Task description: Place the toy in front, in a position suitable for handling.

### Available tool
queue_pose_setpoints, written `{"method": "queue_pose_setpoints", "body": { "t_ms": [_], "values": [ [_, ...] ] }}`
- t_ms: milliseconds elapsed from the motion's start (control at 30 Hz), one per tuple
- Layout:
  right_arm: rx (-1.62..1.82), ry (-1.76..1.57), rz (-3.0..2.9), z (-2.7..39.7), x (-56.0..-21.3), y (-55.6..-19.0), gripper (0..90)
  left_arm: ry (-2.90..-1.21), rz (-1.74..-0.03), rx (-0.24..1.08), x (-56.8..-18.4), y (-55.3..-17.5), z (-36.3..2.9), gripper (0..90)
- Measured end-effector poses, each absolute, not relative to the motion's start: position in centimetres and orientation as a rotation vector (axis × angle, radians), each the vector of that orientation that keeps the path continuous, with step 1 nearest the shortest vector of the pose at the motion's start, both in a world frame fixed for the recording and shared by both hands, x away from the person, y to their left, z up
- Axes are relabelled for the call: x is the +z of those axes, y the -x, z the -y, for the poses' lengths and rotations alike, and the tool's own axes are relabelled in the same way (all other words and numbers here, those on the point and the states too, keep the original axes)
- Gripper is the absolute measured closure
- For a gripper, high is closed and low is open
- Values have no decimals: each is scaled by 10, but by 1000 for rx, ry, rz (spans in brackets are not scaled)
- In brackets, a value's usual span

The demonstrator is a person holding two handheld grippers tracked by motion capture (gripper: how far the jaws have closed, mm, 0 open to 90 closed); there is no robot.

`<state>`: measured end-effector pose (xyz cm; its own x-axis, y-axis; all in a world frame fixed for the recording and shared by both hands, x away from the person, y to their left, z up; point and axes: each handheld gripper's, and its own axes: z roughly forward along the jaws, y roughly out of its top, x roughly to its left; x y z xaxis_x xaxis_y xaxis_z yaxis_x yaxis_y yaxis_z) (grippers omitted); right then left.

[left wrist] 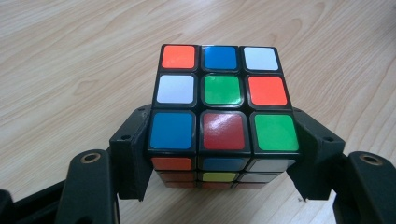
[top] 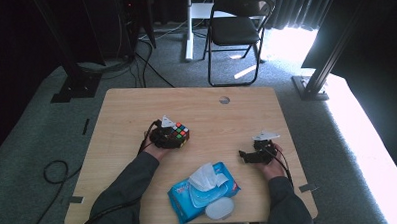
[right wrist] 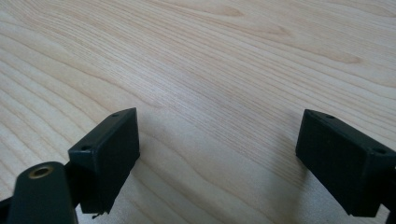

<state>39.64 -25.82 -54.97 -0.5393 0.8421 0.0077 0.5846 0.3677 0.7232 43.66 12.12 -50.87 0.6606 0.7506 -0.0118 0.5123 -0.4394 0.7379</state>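
**Cube in my left claw**

From the high view, my left gripper is gripping the puzzle cube mid-table. Its own view is showing both pads pressing the cube's sides. My right gripper is gaping wide over the bare table.

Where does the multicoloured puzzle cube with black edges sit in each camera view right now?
High view: the multicoloured puzzle cube sits left of centre on the table, at the left gripper.
Left gripper view: the cube is in the centre, clamped between the black jaws.
Right gripper view: no cube here, just open jaws of the right gripper.
Shared landmark: the light wooden tabletop.
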Motion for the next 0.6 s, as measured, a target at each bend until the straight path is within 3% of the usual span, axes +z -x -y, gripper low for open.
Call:
{"method": "queue_pose_setpoints", "body": {
  "t_ms": [600],
  "values": [
    [977,-1247,-2270,258,-550,-396,132,-2140,-896,374,-519,-436,-101,311]
  ]
}}
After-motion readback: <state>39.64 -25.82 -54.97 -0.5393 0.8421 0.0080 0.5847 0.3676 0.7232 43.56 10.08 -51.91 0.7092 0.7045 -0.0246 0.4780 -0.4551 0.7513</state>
